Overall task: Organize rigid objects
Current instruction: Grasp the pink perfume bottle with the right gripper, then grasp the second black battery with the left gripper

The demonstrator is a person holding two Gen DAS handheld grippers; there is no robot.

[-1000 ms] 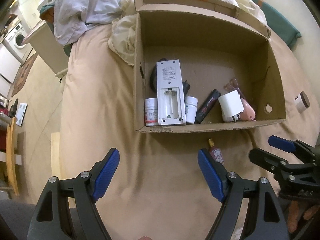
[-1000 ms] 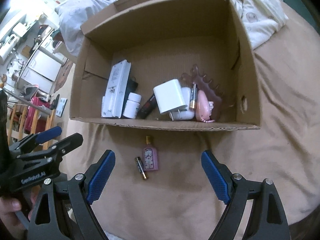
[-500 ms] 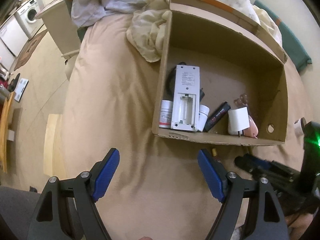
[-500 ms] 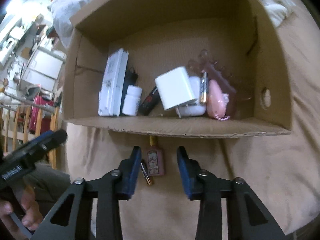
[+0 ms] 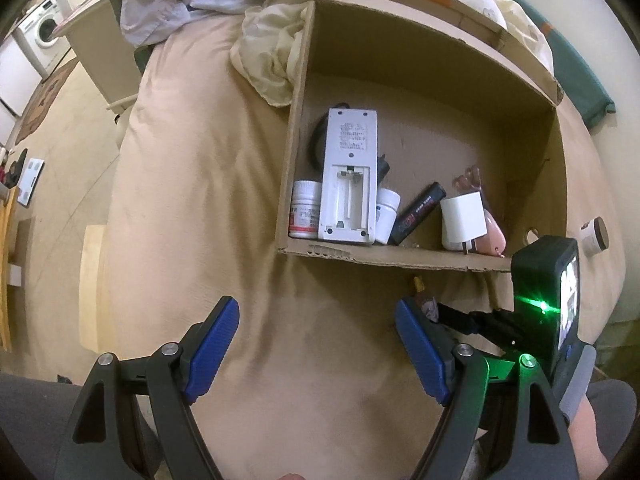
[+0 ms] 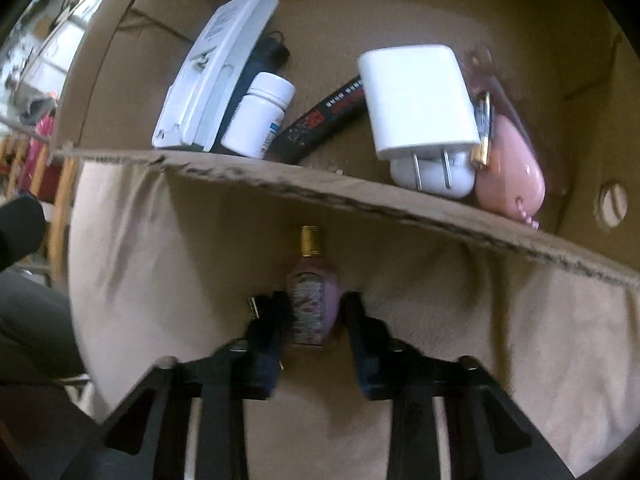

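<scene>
While the left tongs (image 5: 316, 344) hover spread and empty, the right tongs (image 6: 310, 320) straddle, not yet clenched, the pink bottle (image 6: 313, 304) lying cap-forward toward the cardboard box (image 6: 360, 196).

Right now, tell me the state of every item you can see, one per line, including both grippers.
Cardboard box: open, on the bed.
Remote: in the box, battery cover off, compartment empty.
White charger: in the box, prongs out.
Pill bottle: capped, lying in the box.
Perfume bottle: capped, lying on the bed outside the box.
Right gripper: fingers straddling the perfume bottle, grip not confirmed.
Left gripper: open, empty.
</scene>
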